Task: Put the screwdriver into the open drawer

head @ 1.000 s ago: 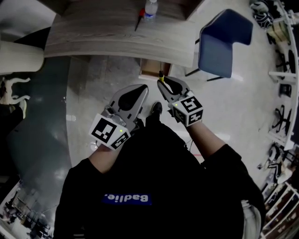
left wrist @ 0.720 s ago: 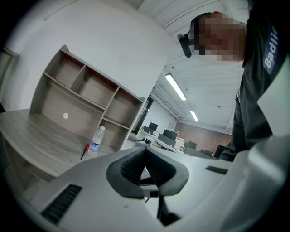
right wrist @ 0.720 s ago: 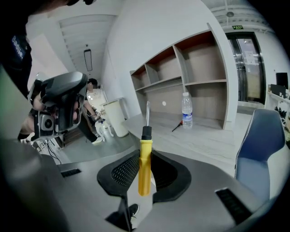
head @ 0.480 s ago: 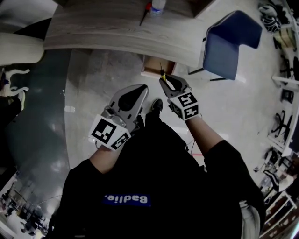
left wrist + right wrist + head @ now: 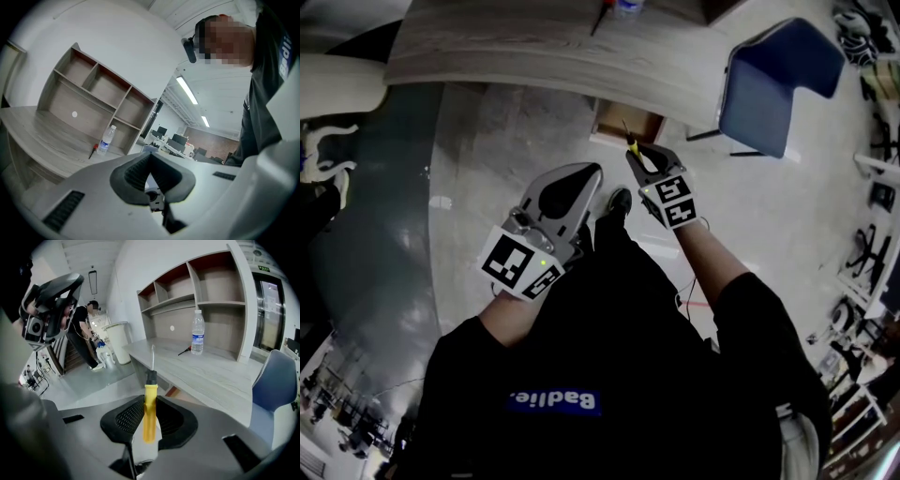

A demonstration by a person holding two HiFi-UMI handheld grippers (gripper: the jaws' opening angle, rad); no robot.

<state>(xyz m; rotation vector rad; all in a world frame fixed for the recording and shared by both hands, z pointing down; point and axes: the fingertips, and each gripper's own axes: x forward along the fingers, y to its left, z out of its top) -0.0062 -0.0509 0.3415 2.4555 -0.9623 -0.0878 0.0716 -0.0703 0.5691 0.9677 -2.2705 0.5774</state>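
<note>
While the person stands over the floor in front of the desk (image 5: 516,47), both forearms reach forward and down from the black sleeves. The right gripper (image 5: 633,148) is stretched out further ahead than the left gripper (image 5: 581,173) and tilts downward, its marker cube facing up toward the head camera. Its fingers (image 5: 126,418) are clamped on the yellow handle of the screwdriver (image 5: 149,413). The handle lies lengthwise between the pads and the black collar and metal shaft stick out past the fingertips, toward the desk edge. Seen from the head view, the shaft's end lies over the front edge of the open drawer (image 5: 614,122), which sits just beyond the right fingertips under the desk.

The left gripper is held nearly level beside the right one, a little nearer the body. Its fingers (image 5: 136,173) are closed together at the tips with nothing between them.

Compared with a second ago, the right gripper has sunk away from the head camera and looks smaller, with the same grip on the handle. The left gripper has barely shifted and remains closed.
</note>
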